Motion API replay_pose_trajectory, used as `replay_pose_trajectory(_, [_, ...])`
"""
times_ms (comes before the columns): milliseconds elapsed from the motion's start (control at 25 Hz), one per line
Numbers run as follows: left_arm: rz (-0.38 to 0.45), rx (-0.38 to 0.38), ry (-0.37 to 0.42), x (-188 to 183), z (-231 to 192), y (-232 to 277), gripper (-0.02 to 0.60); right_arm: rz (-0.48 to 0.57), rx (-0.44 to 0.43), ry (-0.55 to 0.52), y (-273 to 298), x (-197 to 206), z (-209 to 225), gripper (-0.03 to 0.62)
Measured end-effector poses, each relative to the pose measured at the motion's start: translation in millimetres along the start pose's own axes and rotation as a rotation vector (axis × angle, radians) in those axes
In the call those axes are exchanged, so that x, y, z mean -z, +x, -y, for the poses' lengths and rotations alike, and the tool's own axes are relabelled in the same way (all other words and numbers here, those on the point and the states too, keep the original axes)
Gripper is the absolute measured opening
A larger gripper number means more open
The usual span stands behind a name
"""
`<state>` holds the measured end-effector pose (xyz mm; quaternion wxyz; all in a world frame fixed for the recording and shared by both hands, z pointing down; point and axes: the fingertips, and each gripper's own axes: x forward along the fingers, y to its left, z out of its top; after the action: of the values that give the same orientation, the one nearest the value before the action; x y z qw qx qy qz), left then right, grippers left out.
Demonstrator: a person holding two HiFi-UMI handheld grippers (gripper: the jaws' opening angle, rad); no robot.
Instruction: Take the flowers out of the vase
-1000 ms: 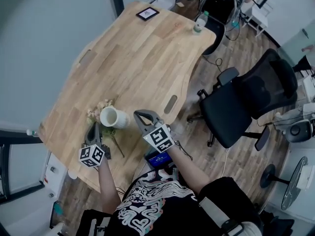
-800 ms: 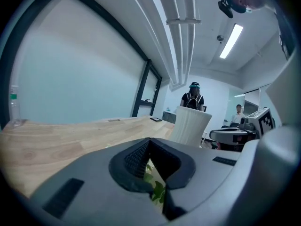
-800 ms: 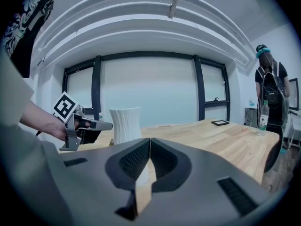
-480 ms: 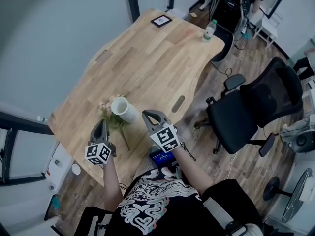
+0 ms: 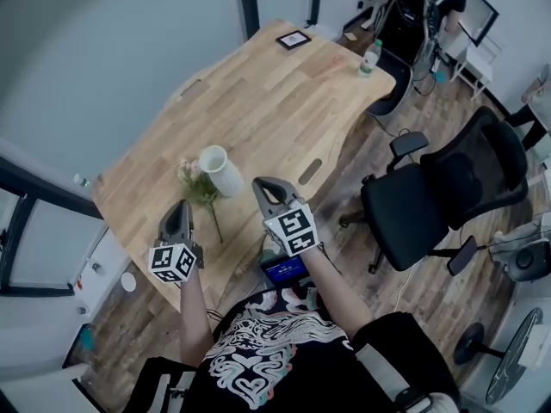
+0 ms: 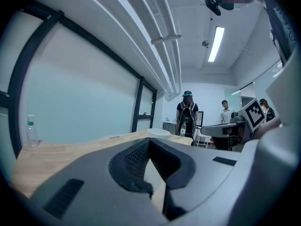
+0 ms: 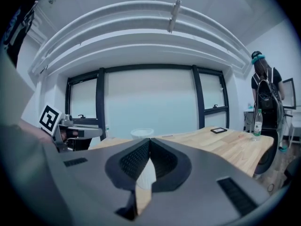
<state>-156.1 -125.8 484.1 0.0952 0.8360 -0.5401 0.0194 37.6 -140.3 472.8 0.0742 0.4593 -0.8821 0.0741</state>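
A white vase (image 5: pixel 221 171) stands on the wooden table (image 5: pixel 258 101). The flowers (image 5: pixel 196 187), pale blooms with green leaves and a long stem, lie on the tabletop against the vase's left side, outside it. My left gripper (image 5: pixel 182 205) hovers shut and empty just short of the flower stem. My right gripper (image 5: pixel 261 181) is also shut and empty, to the right of the vase. The vase's rim (image 6: pixel 159 132) shows past the closed left gripper (image 6: pixel 149 140). In the right gripper view the vase (image 7: pixel 142 133) stands just beyond the closed right gripper (image 7: pixel 150 140).
A black picture frame (image 5: pixel 294 39) and a bottle (image 5: pixel 370 58) sit at the table's far end. A black office chair (image 5: pixel 448 188) stands right of the table. People stand in the background (image 6: pixel 187 112). A small bottle (image 6: pixel 31 128) stands by the window.
Both grippers have risen and drawn back a little from the vase, still shut. The vase and the flowers stay on the table.
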Motion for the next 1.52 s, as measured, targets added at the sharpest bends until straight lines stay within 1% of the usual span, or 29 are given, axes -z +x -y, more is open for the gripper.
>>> replay_pose_trajectory(160, [0.021, 0.010, 0.004, -11.1, 20.6, -23.1, 0.003, 0.024, 0.028, -0.021, -28.8, -14.7, -6.0, 0.008])
replay_pose_trajectory(240, [0.035, 0.006, 0.009, -18.3, 30.3, -35.9, 0.003, 0.027, 0.024, -0.023, -40.0, -16.5, -12.6, 0.008])
replay_pose_trajectory(400, [0.059, -0.018, 0.039, -28.7, 46.3, -51.5, 0.003, 0.022, 0.009, -0.045, -54.9, -13.5, -23.2, 0.008])
replay_pose_trajectory(520, [0.066, -0.051, 0.031, -31.7, 43.8, -58.3, 0.003, 0.031, -0.006, -0.066, -55.3, -15.1, -29.0, 0.008])
replay_pose_trajectory(640, [0.062, -0.073, 0.000, -29.8, 39.5, -61.7, 0.003, 0.055, -0.015, -0.061, -62.2, -25.0, -30.6, 0.008])
replay_pose_trajectory(720, [0.083, -0.078, -0.004, -37.6, 41.0, -64.4, 0.003, 0.066, -0.018, -0.046, -69.0, -33.7, -29.5, 0.008])
replay_pose_trajectory(880, [0.111, -0.088, 0.034, -55.9, 53.0, -63.0, 0.003, 0.074, -0.023, -0.058, -75.9, -43.7, -21.5, 0.008])
replay_pose_trajectory(1080, [0.115, -0.092, 0.064, -61.4, 65.5, -57.9, 0.003, 0.080, -0.029, -0.058, -77.9, -42.5, -10.5, 0.008])
replay_pose_trajectory(1520, [0.118, -0.101, 0.061, -63.3, 69.9, -56.1, 0.003, 0.085, -0.041, -0.066, -80.0, -45.7, -5.1, 0.008])
